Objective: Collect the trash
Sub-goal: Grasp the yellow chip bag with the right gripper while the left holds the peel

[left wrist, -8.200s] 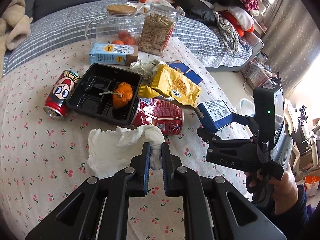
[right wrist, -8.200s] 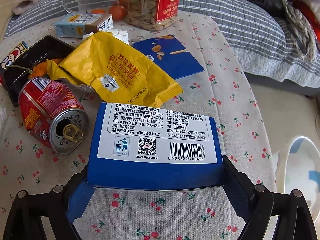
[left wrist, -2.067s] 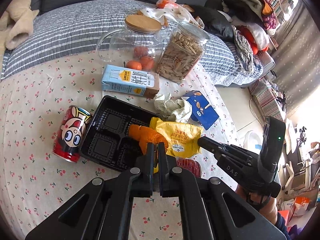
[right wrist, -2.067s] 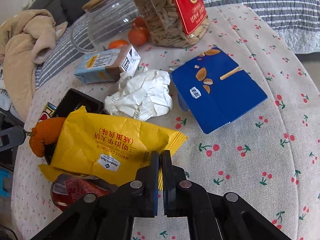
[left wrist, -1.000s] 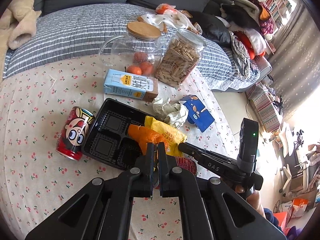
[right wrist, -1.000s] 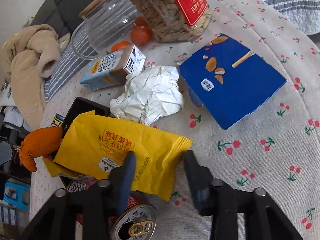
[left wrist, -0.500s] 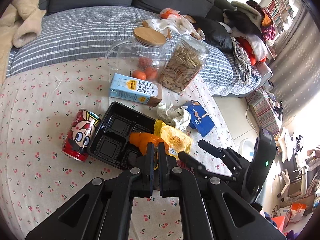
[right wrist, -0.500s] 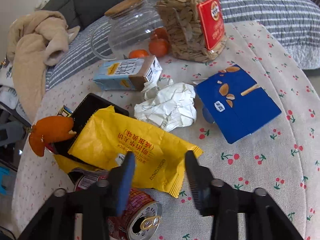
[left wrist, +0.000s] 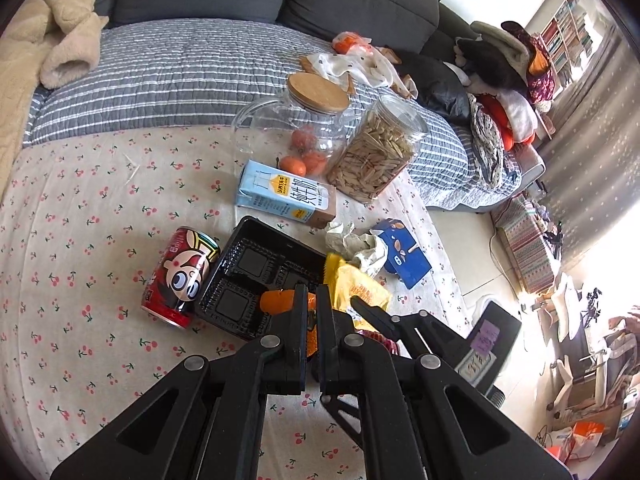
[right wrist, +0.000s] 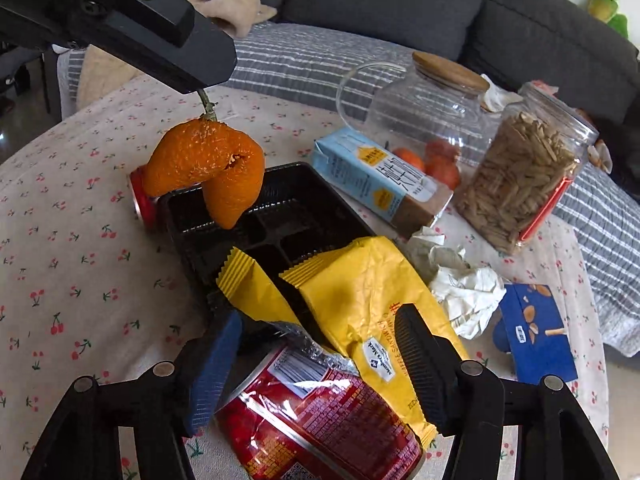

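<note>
1. The white tissue and the blue carton that the two grippers held at the start are gone from the desk.
2. The left gripper, which pinched the tissue at the start, is now clamped on the stem of the orange peel.
3. The peel, once lying in the black tray, now hangs in the air above it.
4. The right gripper, shut on the yellow wrapper two seconds ago, now has its jaws spread wide.
5. It has dropped closer over the wrapper and the crushed red can.
</note>
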